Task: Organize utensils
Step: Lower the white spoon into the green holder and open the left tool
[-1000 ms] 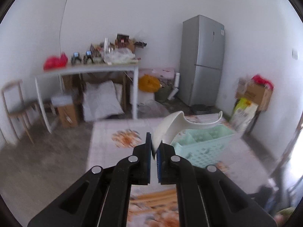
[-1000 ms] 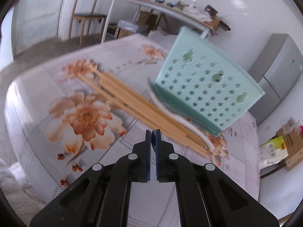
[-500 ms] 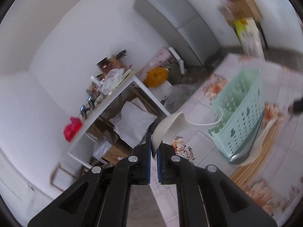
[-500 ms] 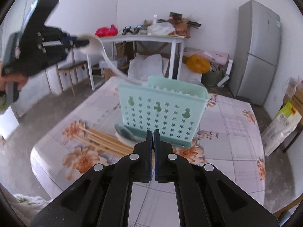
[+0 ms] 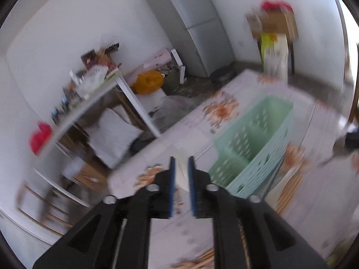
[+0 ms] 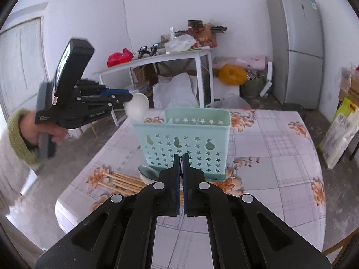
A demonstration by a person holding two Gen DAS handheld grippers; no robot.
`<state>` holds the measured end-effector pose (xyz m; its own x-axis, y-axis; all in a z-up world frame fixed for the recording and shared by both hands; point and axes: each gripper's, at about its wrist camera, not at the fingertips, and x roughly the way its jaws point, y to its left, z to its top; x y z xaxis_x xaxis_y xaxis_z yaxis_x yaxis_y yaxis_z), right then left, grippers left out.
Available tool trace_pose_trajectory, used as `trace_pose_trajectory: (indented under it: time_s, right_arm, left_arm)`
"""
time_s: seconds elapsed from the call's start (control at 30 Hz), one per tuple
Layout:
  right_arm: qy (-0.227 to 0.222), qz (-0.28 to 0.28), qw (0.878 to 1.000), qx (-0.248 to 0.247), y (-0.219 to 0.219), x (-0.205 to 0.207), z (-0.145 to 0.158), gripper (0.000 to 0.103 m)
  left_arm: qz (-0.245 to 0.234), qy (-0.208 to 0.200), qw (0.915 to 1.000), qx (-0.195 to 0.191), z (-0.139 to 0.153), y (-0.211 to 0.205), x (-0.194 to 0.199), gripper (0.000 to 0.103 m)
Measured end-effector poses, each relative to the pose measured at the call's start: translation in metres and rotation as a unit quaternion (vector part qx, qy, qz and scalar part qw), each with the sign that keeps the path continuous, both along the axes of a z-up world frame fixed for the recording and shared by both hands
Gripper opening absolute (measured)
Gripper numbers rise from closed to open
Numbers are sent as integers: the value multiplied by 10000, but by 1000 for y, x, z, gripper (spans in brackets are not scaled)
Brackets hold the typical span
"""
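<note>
A mint-green slotted utensil basket (image 6: 184, 139) (image 5: 253, 141) stands upright on the flowered tablecloth. A white ceramic spoon (image 6: 137, 108) stands at the basket's left end, bowl up and handle down inside. My left gripper (image 6: 130, 97) (image 5: 181, 163) is at that bowl, and its jaws are opening. A white blur of the spoon (image 5: 180, 176) still shows between the pads. My right gripper (image 6: 181, 157) hangs shut and empty in front of the basket. Wooden chopsticks (image 6: 121, 180) (image 5: 289, 186), a grey-green spoon (image 6: 148, 171) and a white spoon (image 6: 145, 179) lie by the basket's base.
A person's hand with a green cuff (image 6: 20, 139) holds the left gripper at the table's left side. Behind the table stand a cluttered white table (image 6: 161, 56), a grey fridge (image 6: 296, 44), bags and cardboard boxes (image 6: 350, 85). The table edge (image 6: 67, 206) is near.
The left gripper swung the white spoon to the basket's left end, and its jaws have parted. The right gripper rose, backed off from the basket and stayed shut.
</note>
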<state>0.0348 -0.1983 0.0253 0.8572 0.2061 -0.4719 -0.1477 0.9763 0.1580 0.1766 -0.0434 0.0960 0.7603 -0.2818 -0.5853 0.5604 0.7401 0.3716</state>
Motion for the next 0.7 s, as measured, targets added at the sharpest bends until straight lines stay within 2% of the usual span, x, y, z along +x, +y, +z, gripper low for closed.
trace_pose_trajectory:
  time_s: [0.07,0.1,0.13,0.27,0.5,0.6,0.7]
  right_arm:
    - [-20,-11,9999,124,-6,-1,4,1]
    - [-39,-16,9999,165,-9,-2,6,1]
    - [-63,-20,9997,223,-12,-2,8,0]
    - [-194,53,9977,645,-31,-1,23,0]
    - [-704,407,9860,1457,-61,10,65,0]
    - [-949,586,9796,1670,-66,20,82,0]
    - [-1122,713,9751,1776,-66,34,95,0]
  left_arm:
    - [102,170,9982,-559,3,9,2,27]
    - [123,188,9968,-763,5,13,2,29]
    - [180,205,9937,-1090,9,21,0,32]
    - [413,234,9808,-1890,19,46,-11,39]
    - [904,377,9596,-2638,11,90,-39,47]
    - [1057,565,9540,-2748,-1,100,-49,50]
    - [1136,710,9526,-2732,-14,107,-57,51]
